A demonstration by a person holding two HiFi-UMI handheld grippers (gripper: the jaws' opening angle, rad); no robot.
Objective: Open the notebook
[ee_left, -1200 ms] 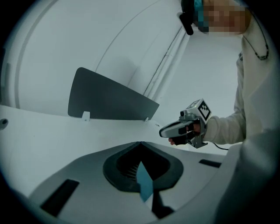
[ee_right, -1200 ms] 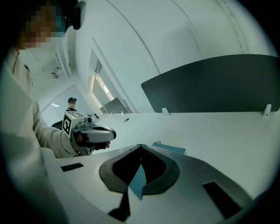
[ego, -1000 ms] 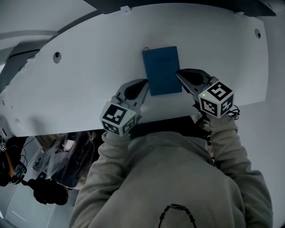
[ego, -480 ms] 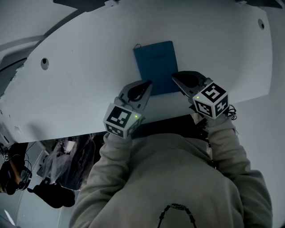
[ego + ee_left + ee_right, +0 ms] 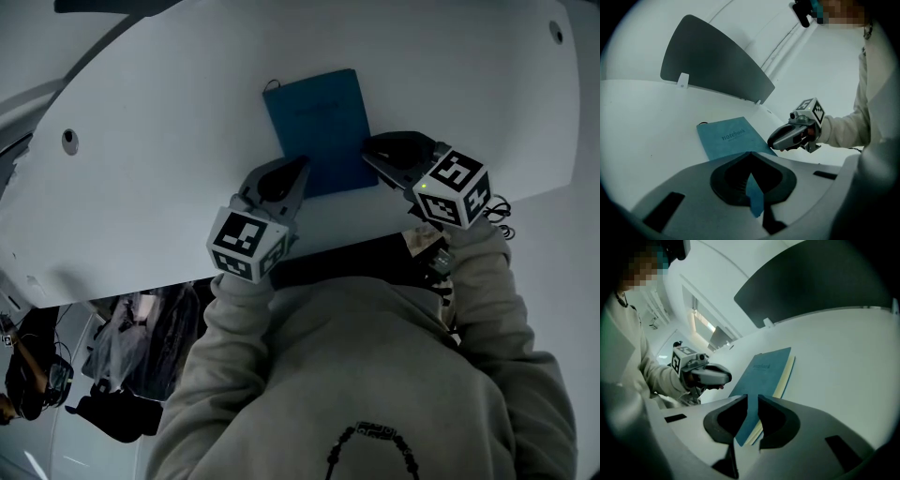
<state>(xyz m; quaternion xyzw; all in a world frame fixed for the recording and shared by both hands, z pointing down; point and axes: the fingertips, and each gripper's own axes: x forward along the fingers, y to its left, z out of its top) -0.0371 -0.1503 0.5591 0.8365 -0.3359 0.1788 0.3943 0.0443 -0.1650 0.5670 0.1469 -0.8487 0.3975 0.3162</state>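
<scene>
- Your right gripper [image 5: 753,398]: the jaws have just been opening and stand a narrow slit apart, with the pads pressing on nothing. The near corner of the notebook [image 5: 764,371], cream page edges included, shows through the slit.
- Your left gripper [image 5: 750,154]: the jaws are drawn together and the tips meet. Only a thin blue sliver shows in the slot behind them; nothing is visibly clamped.
- In the head view both grippers sit at the notebook's near short edge, left at the near-left corner, right at the near-right corner. Whether either touches the cover cannot be told.
- The notebook is closed, cover up, lying flat on the white table [image 5: 169,169], close to the table edge nearest you.
- Its long axis runs away from you, with the far end swung slightly to your left.
- The cover word runs across the short axis and reads upright from your side.
- Page edges show along the right long side. A small loop [image 5: 272,84] sticks out at the far-left corner.
</scene>
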